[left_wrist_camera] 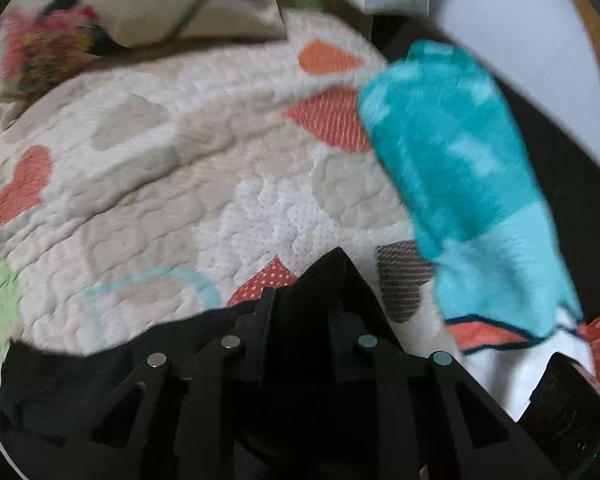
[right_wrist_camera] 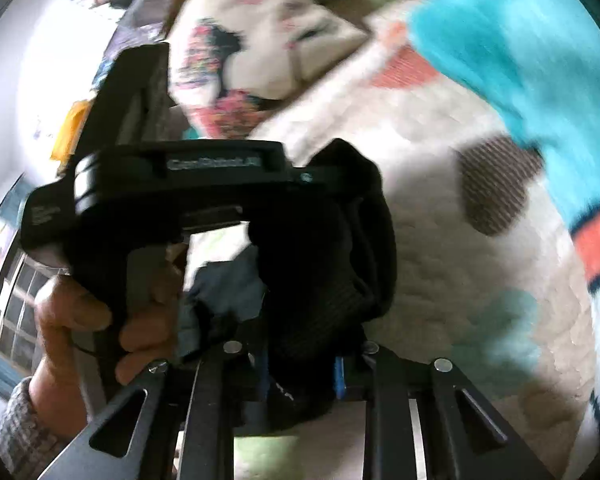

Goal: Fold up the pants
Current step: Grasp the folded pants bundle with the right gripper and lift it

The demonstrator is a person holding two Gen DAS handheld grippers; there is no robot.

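The black pants (left_wrist_camera: 80,380) hang from both grippers above a quilted bedspread (left_wrist_camera: 160,184). My left gripper (left_wrist_camera: 300,312) is shut on a peak of the black cloth, which rises between its fingers. In the right wrist view, my right gripper (right_wrist_camera: 300,364) is shut on a bunched fold of the pants (right_wrist_camera: 332,240). The left gripper's body (right_wrist_camera: 172,184) and the hand holding it (right_wrist_camera: 80,320) sit close in front on the left, touching the same bundle of cloth.
A teal fleece blanket (left_wrist_camera: 460,168) with an orange and white patch lies on the bed's right side; it also shows in the right wrist view (right_wrist_camera: 540,60). A floral pillow (left_wrist_camera: 140,0) lies at the bed's far end. A window (right_wrist_camera: 16,312) is at left.
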